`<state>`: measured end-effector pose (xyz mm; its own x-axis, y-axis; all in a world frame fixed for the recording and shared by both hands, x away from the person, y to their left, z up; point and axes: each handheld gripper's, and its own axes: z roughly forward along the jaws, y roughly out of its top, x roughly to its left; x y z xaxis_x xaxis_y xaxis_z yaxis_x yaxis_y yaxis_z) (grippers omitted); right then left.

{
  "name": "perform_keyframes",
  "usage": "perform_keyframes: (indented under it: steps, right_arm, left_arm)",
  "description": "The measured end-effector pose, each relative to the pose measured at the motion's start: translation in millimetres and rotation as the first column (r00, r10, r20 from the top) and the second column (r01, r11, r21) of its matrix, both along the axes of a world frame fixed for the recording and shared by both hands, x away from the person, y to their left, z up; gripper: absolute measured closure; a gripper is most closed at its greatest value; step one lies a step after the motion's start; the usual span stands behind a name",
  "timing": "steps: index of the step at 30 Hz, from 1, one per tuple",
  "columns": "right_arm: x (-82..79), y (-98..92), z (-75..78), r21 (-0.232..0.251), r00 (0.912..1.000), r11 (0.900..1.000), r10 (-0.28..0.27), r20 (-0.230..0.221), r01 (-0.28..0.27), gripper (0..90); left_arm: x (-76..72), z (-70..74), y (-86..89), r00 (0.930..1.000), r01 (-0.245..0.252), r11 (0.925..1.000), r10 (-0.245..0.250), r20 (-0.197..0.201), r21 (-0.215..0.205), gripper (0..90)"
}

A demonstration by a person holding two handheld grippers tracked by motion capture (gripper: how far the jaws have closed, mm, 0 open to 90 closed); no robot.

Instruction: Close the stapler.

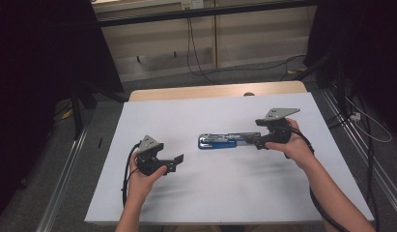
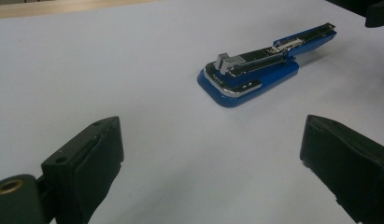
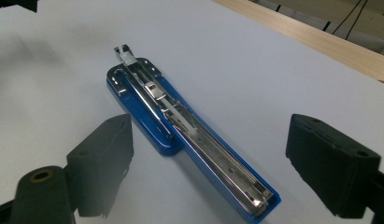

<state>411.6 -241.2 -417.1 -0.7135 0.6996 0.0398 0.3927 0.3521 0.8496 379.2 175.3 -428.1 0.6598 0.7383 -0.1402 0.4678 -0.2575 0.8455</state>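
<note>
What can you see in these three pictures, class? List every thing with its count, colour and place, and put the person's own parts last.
Stapler: one, blue with silver metal, swung open flat, mid-table.
Sheet: one, white, covering the tabletop.
Table: one, light wood, its far edge bare.
Cables: several, black, on the floor behind.
Left gripper: one, black, open, left of the stapler.
Right gripper: one, black, open, at the stapler's right end.
Hands: two, holding the grippers.

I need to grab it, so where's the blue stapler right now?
The blue stapler lies opened flat mid-table on the white sheet, just left of the right gripper.
</note>
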Motion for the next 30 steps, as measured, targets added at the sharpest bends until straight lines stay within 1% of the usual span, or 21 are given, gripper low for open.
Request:
perform_keyframes:
  steps: [2,3,6,8,9,11,12,14,16,18,20,21,23,24,25,26,27,29,30]
  right_arm:
    - [-1.5,-3.0,-1.7,0.015,0.9998,1.0,-0.02,0.002,0.02,15.2]
    - [-2.0,-4.4,-2.7,0.014,0.9996,1.0,-0.028,0.0,0.028,15.2]
    - [-3.2,-7.2,-5.7,-0.008,0.9991,0.999,-0.043,-0.002,0.043,15.2]
    - [-4.0,-8.7,-6.1,-0.019,0.9987,0.999,-0.05,0.003,0.05,15.3]
    - [-4.5,-9.9,-5.7,-0.024,0.9984,0.998,-0.055,0.007,0.056,15.8]
    - [-5.5,-12.1,-4.7,-0.014,0.9968,0.997,-0.076,0.024,0.077,18.1]
    - [-6.2,-13.4,-4.3,-0.007,0.9959,0.996,-0.086,0.027,0.086,18.8]
    - [-7.2,-15.8,-4.6,-0.002,0.9941,0.995,-0.104,0.031,0.104,19.3]
    - [-8.0,-18.2,-5.8,0.0,0.9933,0.994,-0.113,0.025,0.113,20.1]
    - [-8.5,-20.5,-7.6,0.002,0.9926,0.993,-0.121,0.013,0.121,21.4]
    - [-9.5,-22.5,-8.5,-0.012,0.9918,0.992,-0.126,0.019,0.127,23.6]
    - [-10.3,-23.6,-8.6,-0.01,0.991,0.991,-0.132,0.018,0.133,25.2]
    - [-11.9,-26.3,-8.4,-0.009,0.99,0.99,-0.139,0.026,0.139,29.2]
    - [-12.7,-27.7,-8.2,-0.012,0.9891,0.989,-0.144,0.031,0.144,30.5]
    - [-13.4,-29.4,-8.2,-0.017,0.9883,0.989,-0.149,0.034,0.149,31.6]
    - [-14.1,-31.6,-8.3,-0.02,0.9867,0.987,-0.159,0.033,0.16,34.0]
    - [-14.5,-33.6,-8.6,-0.017,0.9862,0.986,-0.163,0.03,0.163,36.1]
    - [-15.3,-36.8,-9.1,-0.025,0.9846,0.985,-0.172,0.032,0.173,40.4]
    - [-15.7,-38.7,-9.5,-0.029,0.9836,0.984,-0.178,0.032,0.179,42.0]
  left_arm:
    - [0.7,0.3,-0.1,1.0,0.008,1.0,-0.008,0.005,0.004,6.5]
    - [0.7,0.0,-1.1,1.0,0.005,1.0,-0.005,0.006,-0.009,6.6]
    - [2.0,-0.8,-1.9,1.0,0.007,1.0,-0.007,0.007,-0.007,6.8]
    - [3.6,-1.4,-1.5,1.0,-0.002,1.0,0.002,0.003,-0.005,6.9]
    - [4.4,-1.7,-1.8,1.0,-0.005,0.9999,0.005,-0.001,-0.011,7.0]
    - [6.4,-1.9,-2.4,1.0,-0.003,0.9999,0.004,0.003,-0.014,7.4]
    - [7.4,-1.2,-3.0,1.0,0.001,0.9999,-0.001,-0.002,-0.011,7.6]
    - [9.2,0.0,-5.8,1.0,0.004,0.9999,-0.004,0.003,-0.013,7.6]
    - [10.3,0.8,-8.8,1.0,0.005,0.9997,-0.005,0.005,-0.023,8.6]
    - [11.8,1.0,-10.7,0.9999,0.011,0.9999,-0.011,0.01,-0.012,12.3]
    - [13.9,0.4,-13.8,0.9999,0.016,0.9998,-0.016,-0.001,-0.011,12.7]
    - [14.7,0.1,-15.6,0.9998,0.019,0.9997,-0.02,-0.002,-0.014,13.0]
    - [16.0,-0.9,-20.2,0.9997,0.026,0.9992,-0.026,0.0,-0.029,15.6]
    - [17.0,-1.1,-21.1,0.9993,0.037,0.9992,-0.037,-0.001,-0.017,16.4]
    - [18.0,-1.4,-23.5,0.9993,0.037,0.9992,-0.037,-0.002,-0.015,16.9]
    - [19.0,-1.5,-25.0,0.9991,0.042,0.9991,-0.042,-0.003,-0.003,17.6]
    - [19.2,-1.7,-27.0,0.9993,0.037,0.9992,-0.037,-0.006,-0.018,17.9]
    - [21.3,-1.0,-28.9,0.9989,0.046,0.9989,-0.046,0.0,-0.003,20.5]
    - [21.9,-1.2,-31.2,0.9992,0.04,0.9991,-0.04,0.001,-0.017,21.2]
